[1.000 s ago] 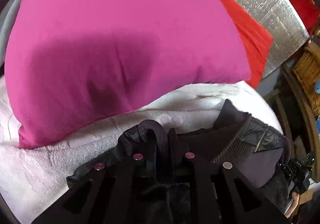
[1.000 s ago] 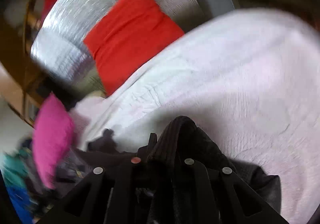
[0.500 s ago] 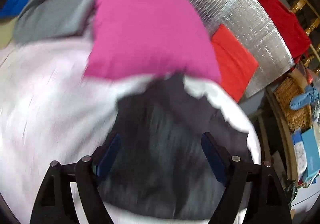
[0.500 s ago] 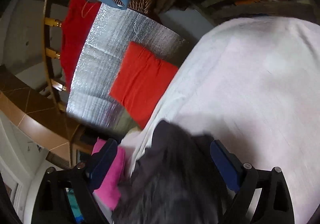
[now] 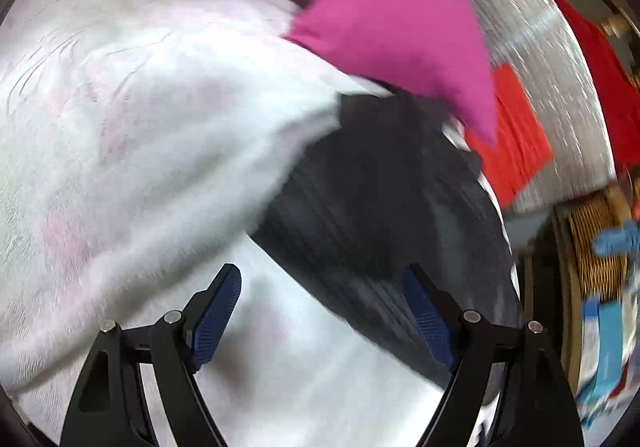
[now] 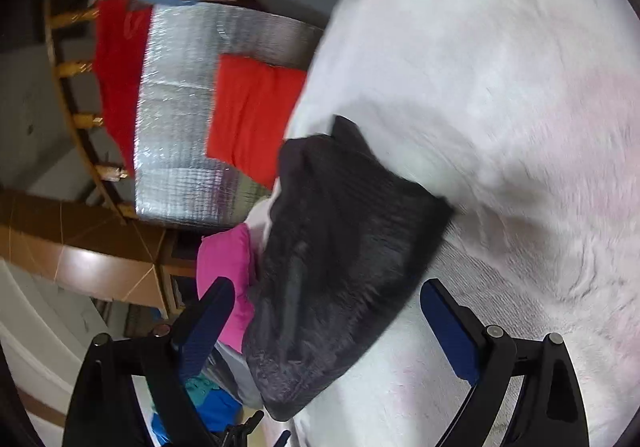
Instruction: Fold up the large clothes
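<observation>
Dark garment [image 5: 384, 207] lies folded on the bed's white blanket [image 5: 120, 127], near the edge beside the pink pillow [image 5: 400, 19]. Left tool [image 5: 324, 311] and right tool [image 6: 328, 323] hang above it, jaws wide, holding nothing, presumably because the fold is laid.

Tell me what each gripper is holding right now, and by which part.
Nothing is held. The left gripper and right gripper both stand open, pads clear of the dark garment, which lies on the white blanket.

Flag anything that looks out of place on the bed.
The dark jacket lies bunched at the white blanket's edge, one end overhanging near the pink pillow. Both grippers are open, clear of it.
</observation>
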`<state>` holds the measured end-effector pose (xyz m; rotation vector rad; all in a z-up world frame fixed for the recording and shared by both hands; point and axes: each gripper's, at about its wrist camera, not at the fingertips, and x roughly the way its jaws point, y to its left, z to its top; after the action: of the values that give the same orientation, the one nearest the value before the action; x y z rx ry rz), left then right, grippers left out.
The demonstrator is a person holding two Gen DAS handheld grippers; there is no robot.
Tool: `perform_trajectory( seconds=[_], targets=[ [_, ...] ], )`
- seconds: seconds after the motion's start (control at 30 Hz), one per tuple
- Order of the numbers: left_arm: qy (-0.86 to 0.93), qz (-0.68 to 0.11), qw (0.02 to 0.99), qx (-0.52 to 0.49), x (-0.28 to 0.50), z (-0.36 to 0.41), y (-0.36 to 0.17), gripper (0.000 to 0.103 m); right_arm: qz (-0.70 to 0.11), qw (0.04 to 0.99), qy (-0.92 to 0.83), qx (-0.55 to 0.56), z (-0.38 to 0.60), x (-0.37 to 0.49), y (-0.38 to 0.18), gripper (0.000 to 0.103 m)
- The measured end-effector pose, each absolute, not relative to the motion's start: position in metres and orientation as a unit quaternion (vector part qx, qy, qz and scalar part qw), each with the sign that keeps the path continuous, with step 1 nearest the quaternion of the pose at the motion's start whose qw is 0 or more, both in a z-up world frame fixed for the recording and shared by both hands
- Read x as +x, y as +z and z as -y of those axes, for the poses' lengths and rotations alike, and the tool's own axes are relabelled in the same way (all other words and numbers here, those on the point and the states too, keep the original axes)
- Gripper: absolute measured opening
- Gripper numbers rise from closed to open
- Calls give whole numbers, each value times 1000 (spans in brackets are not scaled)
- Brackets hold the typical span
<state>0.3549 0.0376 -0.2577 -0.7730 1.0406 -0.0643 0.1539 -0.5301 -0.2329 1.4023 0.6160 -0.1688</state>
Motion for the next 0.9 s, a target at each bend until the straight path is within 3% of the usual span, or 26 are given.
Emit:
perform_trajectory(
  seconds=[0.17, 0.4, 0.43, 0.53, 0.63, 0.7, 0.9],
  targets=[
    [-32, -477, 780, -403, 383, -45, -272, 83, -292, 696, -90, 649, 535, 182, -263, 96],
    [-45, -464, 783, -412, 402, -40, -272, 79, -286, 749, -131, 584, 531, 220, -259, 96],
    [-45, -464, 783, -412, 399, -40, -273, 70, -283, 755, -140, 575, 531, 222, -257, 92],
    [-53, -459, 785, -412, 404, -39, -274, 50, -295, 764, -161, 551, 531, 231, -262, 55],
    [-62, -450, 800, -391, 405, -35, -264, 31, -295, 771, -163, 540, 531, 232, -257, 48],
    [-64, -444, 813, -370, 404, -31, -255, 23, -292, 789, -164, 515, 526, 232, -242, 44],
    [-68, -444, 826, -339, 388, -32, -240, 18, -292, 812, -151, 482, 516, 214, -210, 36]
  ],
)
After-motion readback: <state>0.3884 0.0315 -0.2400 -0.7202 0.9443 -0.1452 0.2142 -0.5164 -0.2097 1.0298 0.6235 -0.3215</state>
